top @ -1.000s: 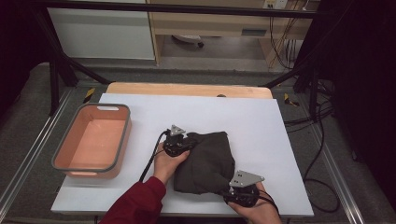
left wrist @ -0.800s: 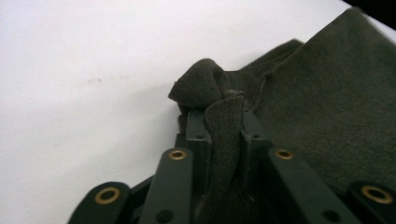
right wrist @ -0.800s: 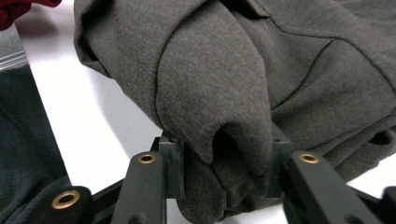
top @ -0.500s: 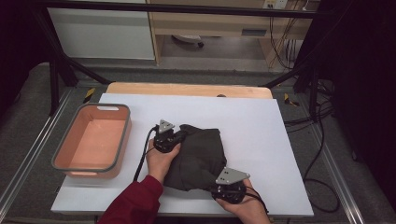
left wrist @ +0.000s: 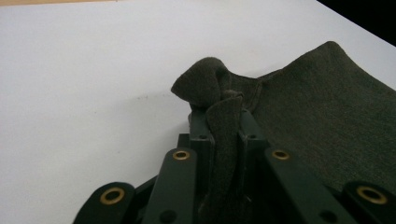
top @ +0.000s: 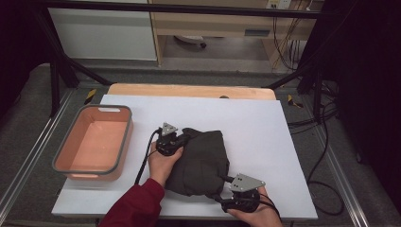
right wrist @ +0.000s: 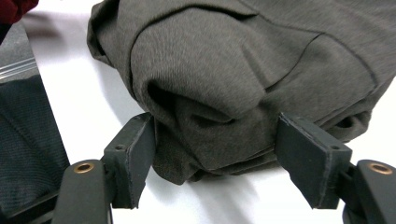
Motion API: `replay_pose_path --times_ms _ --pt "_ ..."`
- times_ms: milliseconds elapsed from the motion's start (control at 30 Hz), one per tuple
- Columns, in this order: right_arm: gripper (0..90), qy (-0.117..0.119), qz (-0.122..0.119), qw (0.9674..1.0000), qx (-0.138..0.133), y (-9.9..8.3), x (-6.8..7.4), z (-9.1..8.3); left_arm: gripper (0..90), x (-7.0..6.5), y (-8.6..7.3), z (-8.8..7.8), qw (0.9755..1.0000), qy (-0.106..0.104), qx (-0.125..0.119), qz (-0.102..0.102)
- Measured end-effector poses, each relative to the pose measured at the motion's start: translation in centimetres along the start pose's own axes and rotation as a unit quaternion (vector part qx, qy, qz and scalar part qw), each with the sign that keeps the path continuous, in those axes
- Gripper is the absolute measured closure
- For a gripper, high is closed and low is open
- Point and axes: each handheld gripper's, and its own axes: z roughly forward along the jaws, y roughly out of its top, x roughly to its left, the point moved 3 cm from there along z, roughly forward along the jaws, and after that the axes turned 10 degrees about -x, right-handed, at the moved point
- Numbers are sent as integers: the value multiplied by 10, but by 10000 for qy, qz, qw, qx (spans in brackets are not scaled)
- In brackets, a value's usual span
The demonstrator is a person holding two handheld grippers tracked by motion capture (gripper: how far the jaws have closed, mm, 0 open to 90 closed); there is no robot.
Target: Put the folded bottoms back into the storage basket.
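Now the dark folded garment [top: 201, 161] lies on the white table [top: 265, 127], just right of the orange bin [top: 94, 142]. L gripper [top: 182, 137], at the garment's far-left corner, is clamped tight on a fold of cloth. R gripper [top: 222, 189], at its near-right edge: jaws have just been opening and stand apart w/ bunched cloth between them, pads not pressing.

The dark olive garment [top: 201, 161] is soft knit cloth, matt, with a fine fuzzy weave and stitched seams. The table top [top: 246, 118] looks like smooth matt white board, with a bare pale wooden strip [top: 189, 90] at its far edge. The bin [top: 94, 144] is smooth salmon plastic with a grey rim. The left gripper [left wrist: 224, 126] is matt black plastic with brass-coloured rivets.
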Motion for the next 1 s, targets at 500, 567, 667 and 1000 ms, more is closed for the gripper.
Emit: replay_pose_path --times_ms 500,567,667,1000 --pt "609 29 -352 9991 218 1 7 22 797 -1 3 -5 9999 2 -88 -126" --pt "651 82 -240 9995 172 4 5 19 799 -2 7 -9 9998 -8 -166 -145" --pt "658 73 -123 9999 51 7 3 15 799 -2 14 -16 9995 -33 -259 -174" --pt "667 -55 -49 9996 -268 20 -4 12 802 -8 43 -22 9987 -48 -499 3"
